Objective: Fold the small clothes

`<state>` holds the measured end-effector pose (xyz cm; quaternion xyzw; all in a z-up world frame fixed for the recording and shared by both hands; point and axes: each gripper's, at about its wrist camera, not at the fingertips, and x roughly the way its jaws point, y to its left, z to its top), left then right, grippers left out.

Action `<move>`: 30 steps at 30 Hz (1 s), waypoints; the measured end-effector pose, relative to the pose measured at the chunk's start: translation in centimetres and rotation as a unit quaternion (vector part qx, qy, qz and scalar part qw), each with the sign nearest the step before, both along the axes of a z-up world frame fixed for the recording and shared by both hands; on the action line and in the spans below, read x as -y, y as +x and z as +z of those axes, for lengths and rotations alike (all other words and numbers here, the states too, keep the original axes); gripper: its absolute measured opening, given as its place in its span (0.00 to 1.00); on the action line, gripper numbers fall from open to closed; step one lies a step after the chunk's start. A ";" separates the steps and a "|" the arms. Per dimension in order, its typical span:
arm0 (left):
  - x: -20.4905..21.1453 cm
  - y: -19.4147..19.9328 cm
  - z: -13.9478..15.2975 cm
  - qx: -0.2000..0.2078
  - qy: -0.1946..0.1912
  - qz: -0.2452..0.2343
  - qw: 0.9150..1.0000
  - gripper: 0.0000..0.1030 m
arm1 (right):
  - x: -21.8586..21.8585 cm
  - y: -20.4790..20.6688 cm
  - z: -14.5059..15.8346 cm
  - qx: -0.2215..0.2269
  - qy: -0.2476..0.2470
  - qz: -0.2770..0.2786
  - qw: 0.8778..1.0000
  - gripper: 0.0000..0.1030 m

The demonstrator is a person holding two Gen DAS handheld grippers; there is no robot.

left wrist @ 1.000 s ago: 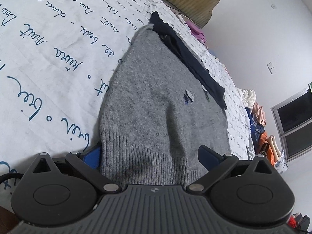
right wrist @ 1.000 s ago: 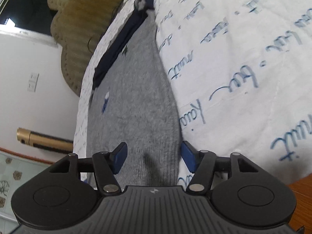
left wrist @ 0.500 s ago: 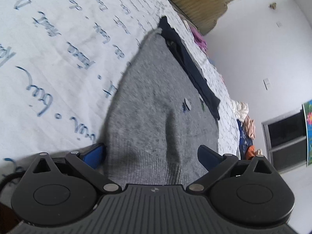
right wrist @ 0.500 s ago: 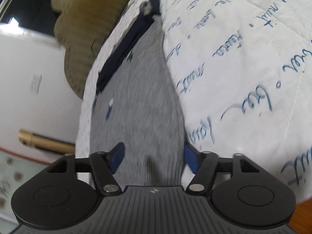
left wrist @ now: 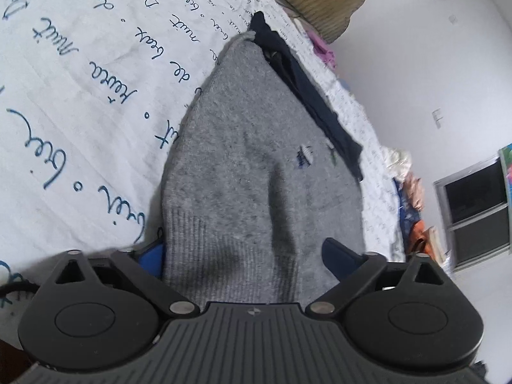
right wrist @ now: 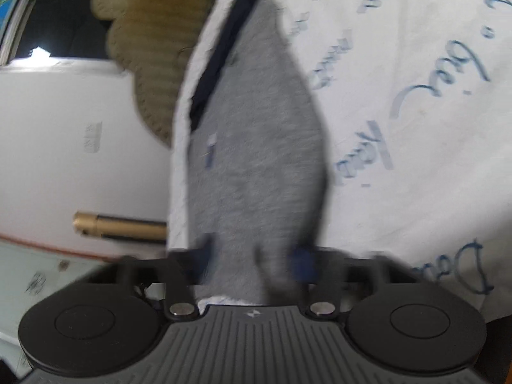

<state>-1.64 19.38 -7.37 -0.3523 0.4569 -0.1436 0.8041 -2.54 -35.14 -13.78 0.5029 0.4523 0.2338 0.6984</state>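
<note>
Two grippers at hem of grey sweater (left wrist: 256,160), which lies flat on printed bedsheet (left wrist: 80,96). Left gripper (left wrist: 243,256): jaws closing, hem between, pads not yet pressing. Right gripper (right wrist: 256,256): jaws closing, blurred, seemingly pinching hem. I judge grasp step; next, lift hem toward collar. Both stood wider a second ago.

Both claws closing — left (left wrist: 243,256); right (right wrist: 252,259).
</note>
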 end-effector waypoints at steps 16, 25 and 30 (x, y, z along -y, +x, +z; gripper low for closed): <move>-0.9 0.5 0.6 -0.040 0.108 -0.049 0.992 0.08 | 2.2 -2.3 1.0 0.013 -0.098 -0.019 0.995 0.07; -0.5 0.8 0.9 -0.031 0.090 -0.052 0.994 0.05 | 2.4 -1.6 1.2 0.018 -0.098 -0.004 0.995 0.09; -0.6 1.5 4.0 0.017 0.052 -0.057 0.997 0.05 | 2.1 -1.5 3.8 0.076 -0.088 0.001 0.993 0.08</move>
